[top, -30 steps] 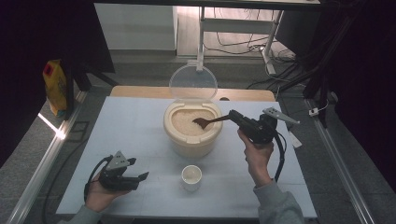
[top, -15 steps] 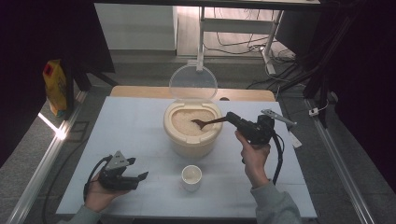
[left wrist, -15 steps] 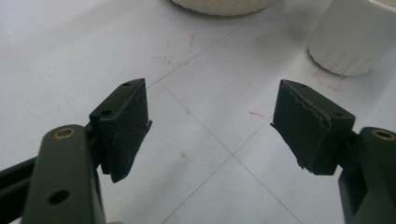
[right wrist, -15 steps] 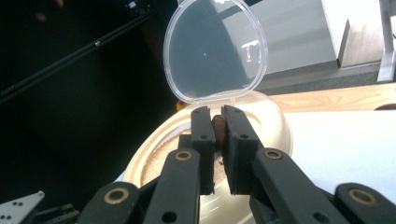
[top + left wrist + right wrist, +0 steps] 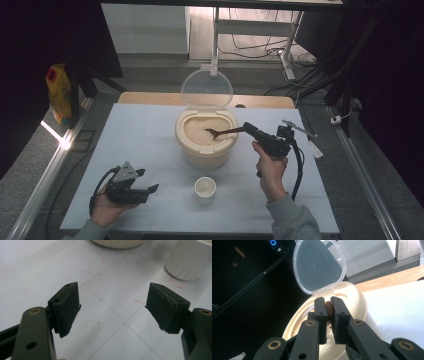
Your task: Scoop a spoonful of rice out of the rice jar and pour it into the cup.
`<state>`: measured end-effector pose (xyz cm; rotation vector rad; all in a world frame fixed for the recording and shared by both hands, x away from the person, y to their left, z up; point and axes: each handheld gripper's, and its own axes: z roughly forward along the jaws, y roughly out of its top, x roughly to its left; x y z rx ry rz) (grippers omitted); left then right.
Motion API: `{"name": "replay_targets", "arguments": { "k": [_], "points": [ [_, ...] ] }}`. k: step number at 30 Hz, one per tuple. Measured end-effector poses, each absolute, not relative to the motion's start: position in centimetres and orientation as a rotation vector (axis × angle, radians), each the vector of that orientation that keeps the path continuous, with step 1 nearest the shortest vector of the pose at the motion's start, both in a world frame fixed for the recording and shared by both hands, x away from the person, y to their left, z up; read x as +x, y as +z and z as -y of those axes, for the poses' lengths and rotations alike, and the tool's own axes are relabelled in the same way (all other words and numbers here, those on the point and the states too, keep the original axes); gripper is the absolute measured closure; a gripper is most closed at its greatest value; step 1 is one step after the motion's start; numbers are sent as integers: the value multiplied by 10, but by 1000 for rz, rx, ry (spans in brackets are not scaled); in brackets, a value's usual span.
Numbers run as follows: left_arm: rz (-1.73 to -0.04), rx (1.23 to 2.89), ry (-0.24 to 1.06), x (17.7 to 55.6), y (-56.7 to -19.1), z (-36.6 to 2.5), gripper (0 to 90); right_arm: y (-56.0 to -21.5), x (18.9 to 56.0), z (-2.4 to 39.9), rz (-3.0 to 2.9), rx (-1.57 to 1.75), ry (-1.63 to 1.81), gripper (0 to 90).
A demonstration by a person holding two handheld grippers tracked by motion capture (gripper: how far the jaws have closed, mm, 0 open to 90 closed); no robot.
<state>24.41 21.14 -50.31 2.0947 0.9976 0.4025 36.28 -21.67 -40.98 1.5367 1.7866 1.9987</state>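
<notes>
The brown spoon (image 5: 223,133) — slim, dark, smooth — lies with its bowl in pale grainy rice (image 5: 200,131) inside the round cream bin (image 5: 205,150), pinched by the right gripper (image 5: 248,128) jaws. Clear hinged lid (image 5: 206,90) stands upright. Left gripper (image 5: 150,189) jaws spread over bare white surface (image 5: 140,135), near the ribbed cup (image 5: 205,190).

Rice bin (image 5: 205,150): cream plastic, smooth, slight sheen. Lid (image 5: 206,90): clear glossy plastic. Spoon (image 5: 223,133): dark brown, wood-like. Cup (image 5: 205,190): white, ribbed, glazed look. Tabletop (image 5: 140,135): matt white, faintly marked.
</notes>
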Motion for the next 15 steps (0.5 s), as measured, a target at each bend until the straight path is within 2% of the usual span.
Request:
{"name": "replay_targets", "arguments": {
  "k": [15],
  "points": [
    [-995,2096,408,244,-503,-211,265,-412,365,228,-1713,1638,2079,835]
  ]
}}
